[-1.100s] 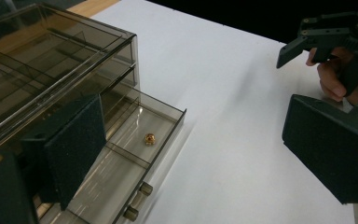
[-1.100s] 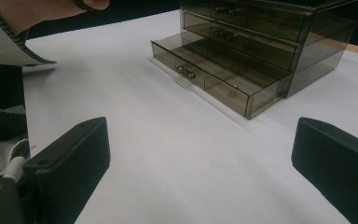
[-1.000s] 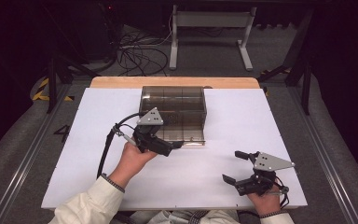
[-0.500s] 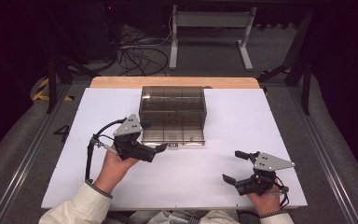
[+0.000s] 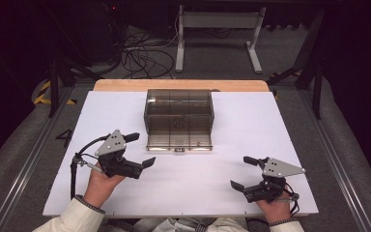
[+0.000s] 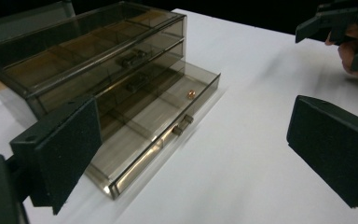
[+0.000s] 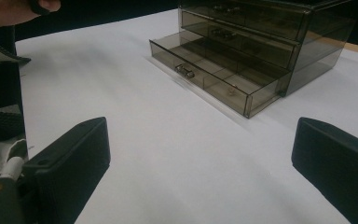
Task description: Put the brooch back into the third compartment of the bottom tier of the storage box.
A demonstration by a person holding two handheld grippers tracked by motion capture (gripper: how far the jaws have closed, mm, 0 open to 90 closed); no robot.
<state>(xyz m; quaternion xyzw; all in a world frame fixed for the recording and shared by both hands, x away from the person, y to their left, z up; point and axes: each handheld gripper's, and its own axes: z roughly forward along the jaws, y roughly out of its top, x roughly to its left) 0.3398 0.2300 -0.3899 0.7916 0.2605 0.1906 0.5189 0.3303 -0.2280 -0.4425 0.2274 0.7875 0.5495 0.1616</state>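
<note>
A smoky clear drawer cabinet (image 5: 178, 113) stands at the middle of the white table (image 5: 125, 188), with its bottom drawer (image 5: 178, 145) pulled out a little. The left gripper view shows that drawer (image 6: 158, 121), its small handle (image 6: 182, 125) and a tiny copper-coloured piece (image 6: 191, 94) inside. My left gripper (image 5: 141, 150) is open and holds nothing, off the drawer's left front corner. Near the table's front right, my right gripper (image 5: 241, 172) also stands open with nothing in it. The open drawer (image 7: 214, 77) lies well ahead of it in the right gripper view.
Past the white sheet runs the table's wooden far edge (image 5: 181, 85). Beyond it, cables (image 5: 140, 53) lie on the floor beside a metal stand (image 5: 217, 21). The upper drawers (image 6: 98, 51) hold small dark parts. Bare table surface lies between both grippers.
My left gripper has drawn back from the cabinet's front, moving left and toward the person. The right gripper has stayed where it was.
</note>
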